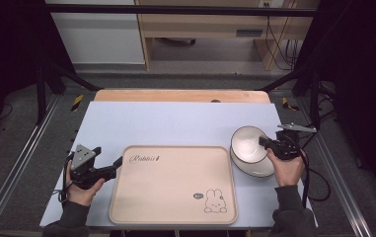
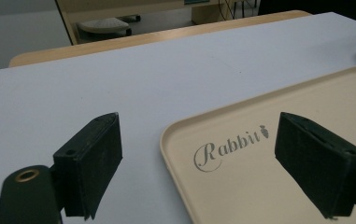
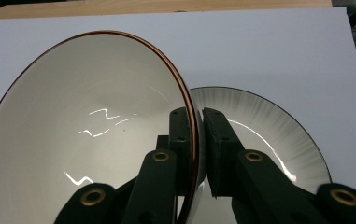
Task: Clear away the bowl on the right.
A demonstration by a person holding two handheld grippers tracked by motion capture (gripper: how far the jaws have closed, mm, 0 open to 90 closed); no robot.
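Observation:
A white bowl (image 1: 247, 143) (image 3: 87, 135) with a thin brown rim is tilted on its side at the right of the table, lifted off a second white bowl (image 1: 257, 168) (image 3: 269, 135) under it. My right gripper (image 1: 267, 142) (image 3: 198, 140) is shut on the tilted bowl's rim, one jaw inside and one outside. A beige tray (image 1: 173, 185) (image 2: 259, 186) printed "Rabbit" with a rabbit drawing lies in the middle. My left gripper (image 1: 114, 167) (image 2: 199, 163) stands open at the tray's near-left corner, its jaws astride the tray's edge, holding nothing.
A pale blue mat (image 1: 175, 121) covers the wooden table (image 1: 180, 95). Black frame posts (image 1: 40, 94) stand at both sides. A cable (image 1: 319, 182) trails off the table's right edge. Bare mat lies behind the tray.

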